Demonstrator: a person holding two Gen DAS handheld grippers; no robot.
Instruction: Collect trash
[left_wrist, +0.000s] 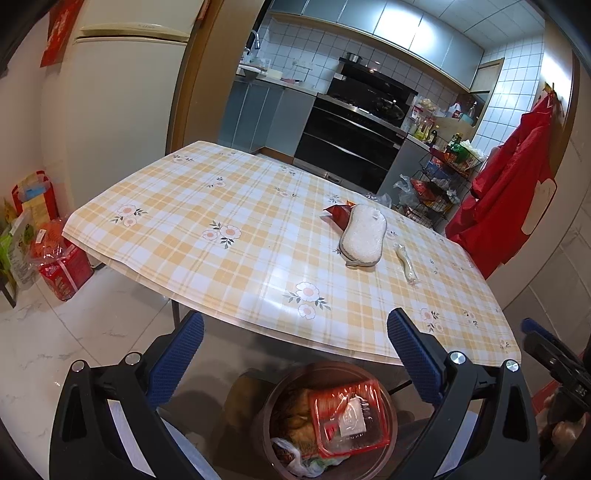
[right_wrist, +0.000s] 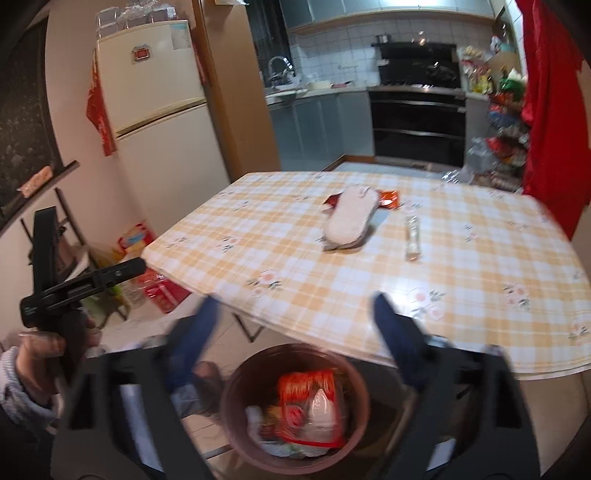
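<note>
A home kitchen with dining space: beyond the table (left_wrist: 229, 206) with its checked floral cloth stand a black range (left_wrist: 354, 136) under white wall tiles, grey cabinets (left_wrist: 258, 114) with a sink faucet (right_wrist: 277, 66), and a cream refrigerator (right_wrist: 155, 96) to its left.

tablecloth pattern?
Yellow-and-white plaid with small pink-centred white flowers on the tablecloth; sharpest in the left wrist view.

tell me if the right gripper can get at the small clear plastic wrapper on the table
Probably yes: the right gripper is open and empty, and the small clear plastic wrapper lies alone on bare checked tablecloth.
</note>
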